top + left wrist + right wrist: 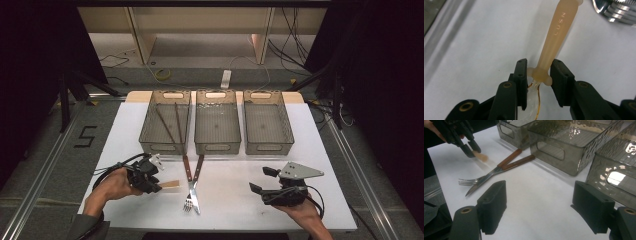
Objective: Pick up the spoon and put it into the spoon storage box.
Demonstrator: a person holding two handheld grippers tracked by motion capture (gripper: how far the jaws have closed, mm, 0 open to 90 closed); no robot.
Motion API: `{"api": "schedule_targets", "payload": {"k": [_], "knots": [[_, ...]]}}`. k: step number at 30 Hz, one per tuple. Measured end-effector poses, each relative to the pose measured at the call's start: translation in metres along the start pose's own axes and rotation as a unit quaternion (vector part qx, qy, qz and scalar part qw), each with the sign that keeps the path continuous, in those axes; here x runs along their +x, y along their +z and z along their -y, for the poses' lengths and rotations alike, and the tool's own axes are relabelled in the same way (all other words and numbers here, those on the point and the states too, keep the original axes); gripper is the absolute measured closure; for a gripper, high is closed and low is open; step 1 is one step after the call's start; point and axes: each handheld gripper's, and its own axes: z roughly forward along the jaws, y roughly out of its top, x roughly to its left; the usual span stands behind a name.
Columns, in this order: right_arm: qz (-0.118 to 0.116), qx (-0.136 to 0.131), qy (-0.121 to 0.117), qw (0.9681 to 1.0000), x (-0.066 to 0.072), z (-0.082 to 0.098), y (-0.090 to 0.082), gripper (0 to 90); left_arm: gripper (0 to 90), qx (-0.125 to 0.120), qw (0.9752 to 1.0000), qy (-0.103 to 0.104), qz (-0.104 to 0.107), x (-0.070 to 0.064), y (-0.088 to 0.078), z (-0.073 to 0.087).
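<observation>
The left gripper has its two black jaws clamped on the neck of a spoon with a pale orange plastic handle and a clear bowl. The pads press on the small flange where handle meets bowl; the bowl lies below the jaws, at the bottom centre of the left gripper view.

Risk: the contact area is narrow and sits at the flange, not on the flat shaft. The spoon is likely to pivot between the pads or slip out when lifted, because the long handle acts as a lever. A second risk is contact with the steel fork and the steel knife, both with brown wooden handles, which lie crossed just right of the spoon in the high view.

Orientation: in the high view the spoon lies at lower left of centre on the white table, long axis roughly horizontal, handle end pointing right.

The right gripper stands with its jaws wide apart, holding nothing, at lower right.
</observation>
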Motion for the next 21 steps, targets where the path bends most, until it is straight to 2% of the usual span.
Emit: {"api": "schedule_targets", "payload": {"k": [2,4,6,8,10,13,21], "knots": [[0.0,0.0,0.0,1.0,0.0,0.0,0.0,28.1,67.1,-0.009,0.9999,-0.013,0.0,0.001,-0.003,-0.002],[0.0,-0.001,0.001,1.0,0.0,0.0,0.0,28.0,66.9,-0.027,0.9988,-0.039,0.008,0.003,-0.008,-0.005],[0.0,-0.001,0.002,1.0,0.0,0.0,0.0,28.0,66.8,-0.054,0.9961,-0.066,0.02,0.005,-0.013,-0.007],[0.0,-0.001,0.001,1.0,0.0,0.0,0.0,28.0,66.8,-0.07,0.993,-0.093,0.016,0.007,-0.018,-0.009],[0.0,-0.001,0.002,1.0,0.0,0.0,0.0,28.0,66.7,-0.09,0.9897,-0.111,0.016,0.007,-0.022,-0.01],[0.001,-0.001,0.001,1.0,0.0,0.0,0.0,28.0,66.7,-0.106,0.9862,-0.126,0.013,0.006,-0.027,-0.013],[0.001,-0.001,0.002,1.0,0.0,0.0,0.0,28.0,66.6,-0.129,0.9811,-0.144,0.007,0.004,-0.033,-0.019]]}}
